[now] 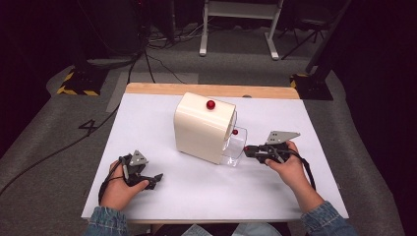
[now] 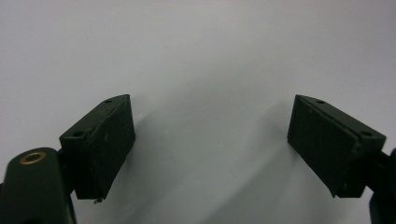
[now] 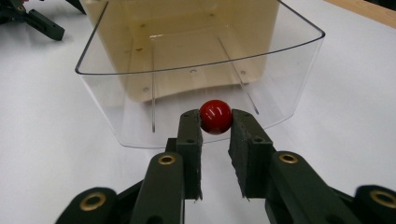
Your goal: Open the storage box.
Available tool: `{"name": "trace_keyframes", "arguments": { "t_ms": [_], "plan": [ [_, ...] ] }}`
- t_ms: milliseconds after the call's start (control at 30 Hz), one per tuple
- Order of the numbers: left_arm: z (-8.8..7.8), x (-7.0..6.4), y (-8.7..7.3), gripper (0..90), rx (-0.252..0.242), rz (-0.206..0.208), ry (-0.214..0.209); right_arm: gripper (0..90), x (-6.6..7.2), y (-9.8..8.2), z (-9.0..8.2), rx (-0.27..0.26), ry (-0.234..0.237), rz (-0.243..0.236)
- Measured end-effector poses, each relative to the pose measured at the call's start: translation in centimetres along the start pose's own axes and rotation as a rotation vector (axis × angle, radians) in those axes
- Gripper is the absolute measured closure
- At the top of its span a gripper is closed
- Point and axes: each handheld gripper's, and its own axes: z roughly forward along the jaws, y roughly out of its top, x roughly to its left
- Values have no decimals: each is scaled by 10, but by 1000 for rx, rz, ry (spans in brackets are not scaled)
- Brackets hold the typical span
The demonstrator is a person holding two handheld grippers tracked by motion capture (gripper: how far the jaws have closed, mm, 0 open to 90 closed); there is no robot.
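Counting three red knobs (image 1: 210,104), one gripped by right fingers (image 3: 215,122); left fingers (image 2: 210,140) apart.

You're working in a lab or test studio, not a home: your white table top (image 1: 162,196) with its bare wooden far edge (image 1: 211,90) stands alone on grey carpet (image 1: 49,128), under dark surroundings. Beyond your grippers, past the table, black stand bases marked with yellow-black hazard tape (image 1: 77,83) flank the floor, and loose cables (image 1: 147,59) run across it. Farther out sits a white desk frame (image 1: 241,24), and a "4" is taped on the carpet (image 1: 88,127) left of the table.
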Motion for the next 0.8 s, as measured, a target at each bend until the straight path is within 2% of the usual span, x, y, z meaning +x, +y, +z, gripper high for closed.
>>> {"name": "trace_keyframes", "arguments": {
  "t_ms": [167,433,800],
  "plan": [
    [0,0,0,151,-1,5,3,745,-1,-10,-16,6,-10,12],
    [0,0,0,151,0,2,4,745,-2,-20,-30,2,-17,27],
    [0,0,0,151,-1,4,5,741,-4,-34,-26,61,-21,41]
  ]
}}
